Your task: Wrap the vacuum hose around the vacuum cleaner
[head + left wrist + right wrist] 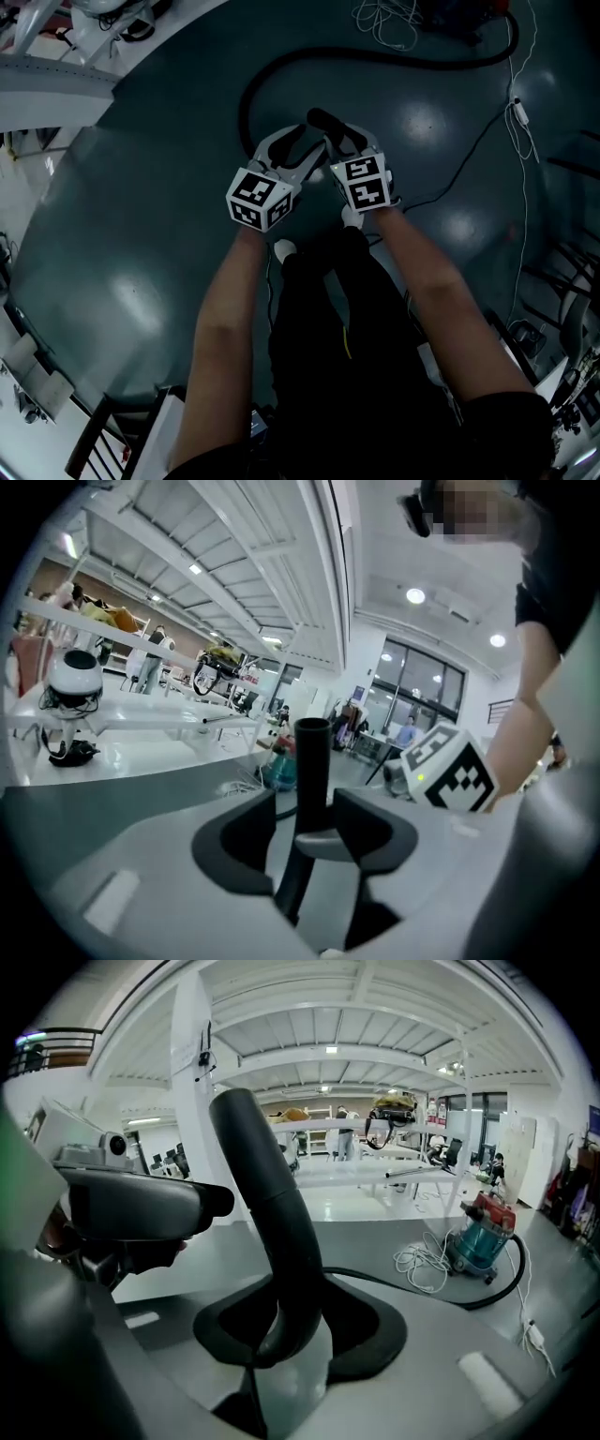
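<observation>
the dark teal floor (141,234) fills the head view. your black vacuum hose (394,59) runs across it from the upper right, loops in the upper middle and comes up to the two grippers at the centre of the frame. the teal vacuum cleaner (478,1239) with a red top stands on the floor at the right of the right gripper view, well apart from both grippers. your left gripper (307,803) has its fingers (375,832) clamped on the hose's open end, which stands upright between them. your right gripper (295,1312), just beside it, has its fingers (361,1321) clamped on the curved hose. a loose white cable (420,1265) lies just left of the cleaner.
</observation>
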{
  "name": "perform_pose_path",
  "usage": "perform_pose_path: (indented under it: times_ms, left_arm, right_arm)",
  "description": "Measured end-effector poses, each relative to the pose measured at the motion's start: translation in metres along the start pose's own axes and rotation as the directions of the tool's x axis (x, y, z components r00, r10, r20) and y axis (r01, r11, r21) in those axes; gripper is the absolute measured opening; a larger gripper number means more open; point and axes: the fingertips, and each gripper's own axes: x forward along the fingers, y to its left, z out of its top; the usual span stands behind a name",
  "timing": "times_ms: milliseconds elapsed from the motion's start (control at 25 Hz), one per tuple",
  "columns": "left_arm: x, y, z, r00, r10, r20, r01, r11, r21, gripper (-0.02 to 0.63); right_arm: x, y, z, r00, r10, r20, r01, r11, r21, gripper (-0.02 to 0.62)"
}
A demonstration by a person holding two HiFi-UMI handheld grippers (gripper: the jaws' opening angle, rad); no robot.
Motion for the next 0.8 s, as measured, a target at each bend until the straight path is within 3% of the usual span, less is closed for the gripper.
perform_pose_path:
  times_ms: [280, 480, 560, 640, 800]
  left_arm:
    - [0.001, -0.026, 0.054, 0.997, -0.027, 0.077, 0.028, 1.000, -0.010, 0.222]
    - [0.006, -0.035, 0.086, 0.993, 0.026, 0.117, -0.025, 1.000, -0.008, 0.224]
    - [0.010, -0.042, 0.096, 0.993, 0.035, 0.115, -0.039, 0.999, 0.026, 0.214]
    - [0.012, -0.053, 0.105, 0.995, 0.026, 0.101, -0.034, 0.997, 0.074, 0.153]
    - [0.013, -0.070, 0.123, 0.998, 0.022, 0.050, -0.027, 0.993, 0.112, 0.149]
  right_arm:
    - [-0.035, 0.003, 0.040, 0.997, 0.060, 0.050, -0.056, 0.995, -0.078, 0.150]
    - [-0.058, 0.012, 0.061, 0.988, 0.125, 0.089, -0.111, 0.982, -0.151, 0.150]
    - [-0.066, 0.013, 0.069, 0.984, 0.142, 0.106, -0.125, 0.980, -0.156, 0.150]
    - [-0.075, 0.011, 0.075, 0.981, 0.150, 0.125, -0.130, 0.979, -0.155, 0.152]
    - [-0.094, 0.003, 0.089, 0.973, 0.155, 0.169, -0.126, 0.978, -0.169, 0.153]
